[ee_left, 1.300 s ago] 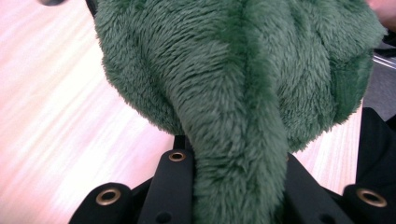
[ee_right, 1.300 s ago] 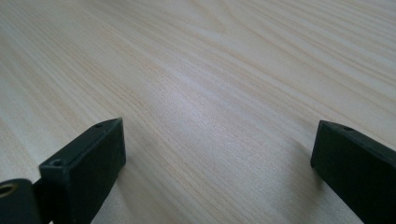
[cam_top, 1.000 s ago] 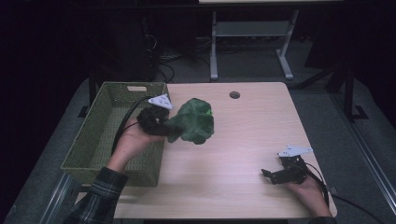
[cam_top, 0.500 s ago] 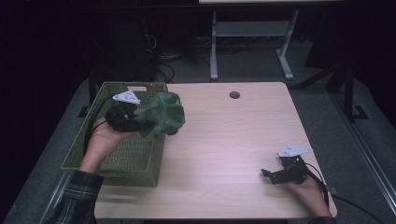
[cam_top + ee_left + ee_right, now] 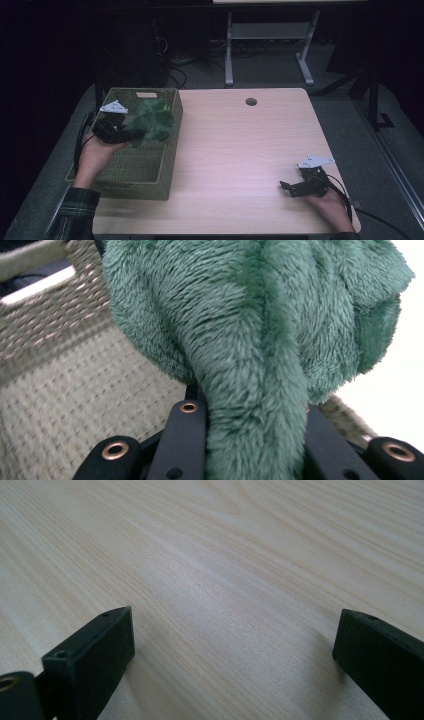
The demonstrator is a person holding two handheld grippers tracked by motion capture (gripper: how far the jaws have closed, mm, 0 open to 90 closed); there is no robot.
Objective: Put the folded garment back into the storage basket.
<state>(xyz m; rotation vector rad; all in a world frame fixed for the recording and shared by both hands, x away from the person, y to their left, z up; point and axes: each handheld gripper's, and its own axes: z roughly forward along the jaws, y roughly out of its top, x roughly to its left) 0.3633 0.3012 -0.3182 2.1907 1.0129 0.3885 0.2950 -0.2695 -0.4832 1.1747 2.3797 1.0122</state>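
A fluffy green cloth hangs bunched over the woven olive basket at the table's left side. My left gripper is shut on the green cloth, with a thick fold pinched between its black jaws above the basket's woven floor. My right gripper rests low on the wooden table near the front right corner. Its fingers stand wide apart over the wooden table with nothing between them.
A round cable hole sits near the table's far edge. Behind the table stands a grey metal frame amid loose cables on a dark floor. Black cables trail from both grippers.
My left gripper has carried the green cloth leftward from over the table to above the basket's inside. The right gripper has stayed where it was.
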